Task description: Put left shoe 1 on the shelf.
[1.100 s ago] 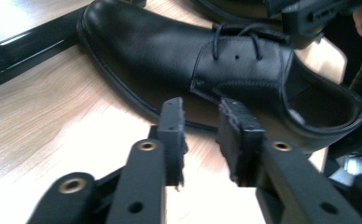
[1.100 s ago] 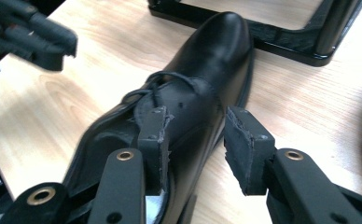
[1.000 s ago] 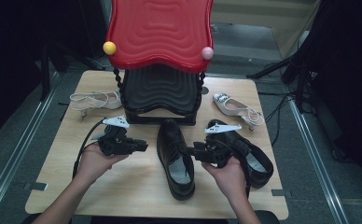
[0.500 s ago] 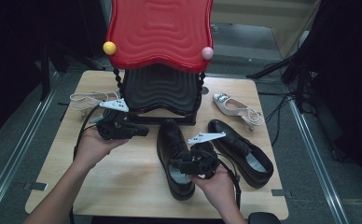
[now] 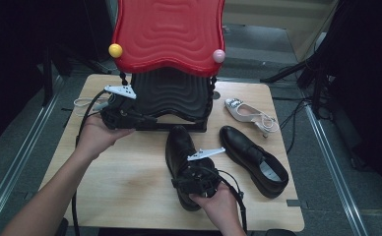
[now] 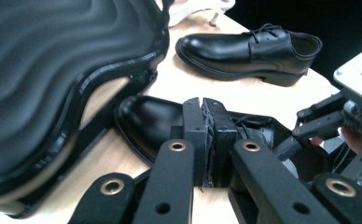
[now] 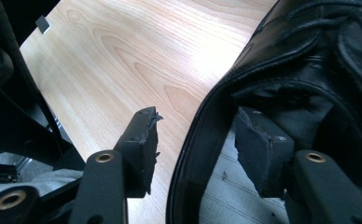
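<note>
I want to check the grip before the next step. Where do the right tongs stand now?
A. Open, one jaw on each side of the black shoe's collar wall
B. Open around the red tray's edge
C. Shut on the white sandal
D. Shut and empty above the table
A: in the right gripper view the right tongs stand open, one jaw outside and one inside the near black shoe, with its collar wall between them and the pads not pressing.

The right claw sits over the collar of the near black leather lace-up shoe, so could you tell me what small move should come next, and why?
Probably close the right claw: its jaws have just been opening and now straddle the near black leather lace-up shoe's collar wall without pressing it.
</note>
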